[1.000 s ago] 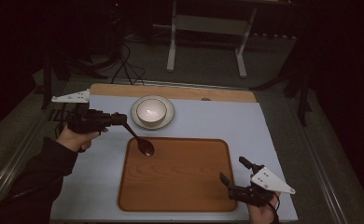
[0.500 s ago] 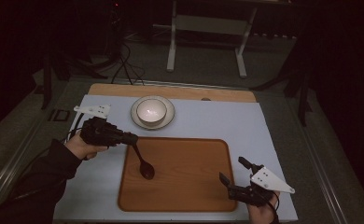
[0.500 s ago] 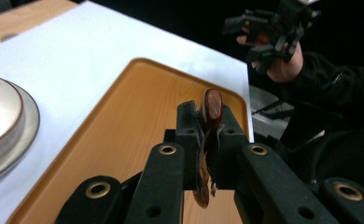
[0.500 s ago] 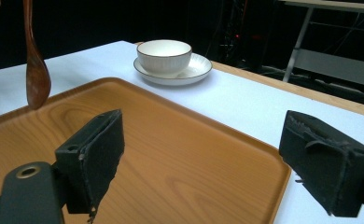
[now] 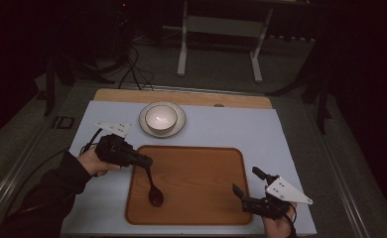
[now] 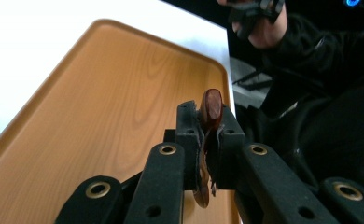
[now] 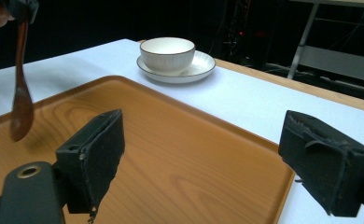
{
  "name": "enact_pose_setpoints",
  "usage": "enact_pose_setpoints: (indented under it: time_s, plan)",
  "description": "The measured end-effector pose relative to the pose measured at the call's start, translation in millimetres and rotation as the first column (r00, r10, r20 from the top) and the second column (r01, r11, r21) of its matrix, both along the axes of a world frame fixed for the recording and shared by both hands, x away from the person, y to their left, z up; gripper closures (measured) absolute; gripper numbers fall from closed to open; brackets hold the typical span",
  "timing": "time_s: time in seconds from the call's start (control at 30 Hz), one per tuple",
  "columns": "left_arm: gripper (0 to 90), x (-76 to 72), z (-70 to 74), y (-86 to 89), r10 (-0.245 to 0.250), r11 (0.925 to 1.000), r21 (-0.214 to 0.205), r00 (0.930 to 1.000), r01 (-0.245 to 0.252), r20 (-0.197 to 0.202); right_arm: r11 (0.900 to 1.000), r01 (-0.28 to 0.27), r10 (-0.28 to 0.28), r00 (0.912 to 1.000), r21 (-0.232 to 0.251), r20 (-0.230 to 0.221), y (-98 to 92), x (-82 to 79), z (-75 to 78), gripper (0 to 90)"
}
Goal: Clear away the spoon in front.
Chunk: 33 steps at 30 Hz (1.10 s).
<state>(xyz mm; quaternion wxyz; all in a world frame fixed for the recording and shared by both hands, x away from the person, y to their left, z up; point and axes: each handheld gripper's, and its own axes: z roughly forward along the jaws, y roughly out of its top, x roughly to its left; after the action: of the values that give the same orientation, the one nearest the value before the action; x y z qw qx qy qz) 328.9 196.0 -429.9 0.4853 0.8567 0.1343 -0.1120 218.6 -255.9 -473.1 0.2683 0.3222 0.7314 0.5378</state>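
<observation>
Dark room, white tabletop | left gripper pinching spoon handle | spoon hangs below jaws, bowl-end just over tray | right gripper spread, idle

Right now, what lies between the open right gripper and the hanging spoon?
Bare wooden tray, in the high view: nothing sits between the right gripper and the spoon held by the left gripper.
</observation>
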Motion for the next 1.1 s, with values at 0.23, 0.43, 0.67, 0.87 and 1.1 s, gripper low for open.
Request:
enact_pose_setpoints:
  time_s: [0.23,0.43,0.67,0.87,1.1]
  plan:
    - [83.4,2.4,-9.5,-7.4,-0.018,0.9995,0.025,0.9993,0.019,-0.034,1.0000,-0.001,0.001,1.0000,-0.003,-0.002,0.2,-0.2,0.0,14.3]
    - [83.2,5.3,-18.6,-10.5,-0.020,0.9993,0.030,0.9972,0.022,-0.072,1.0000,-0.006,0.006,1.0000,-0.004,-0.007,-0.1,0.4,-0.5,14.3]
    - [81.4,6.7,-26.1,-12.7,-0.005,0.9999,0.013,0.9977,0.006,-0.067,0.9999,-0.010,0.010,0.9999,-0.004,-0.011,0.0,0.6,-0.8,14.3]
    - [74.5,6.2,-33.3,-15.1,0.030,0.9995,-0.003,0.9993,-0.030,-0.021,0.9999,-0.012,0.012,0.9999,-0.004,-0.013,0.3,0.6,-0.9,14.3]
    - [73.2,6.2,-50.8,-15.3,0.092,0.9946,-0.049,0.9957,-0.092,0.006,0.9998,-0.019,0.019,0.9997,-0.002,-0.017,0.4,0.7,-1.1,14.3]
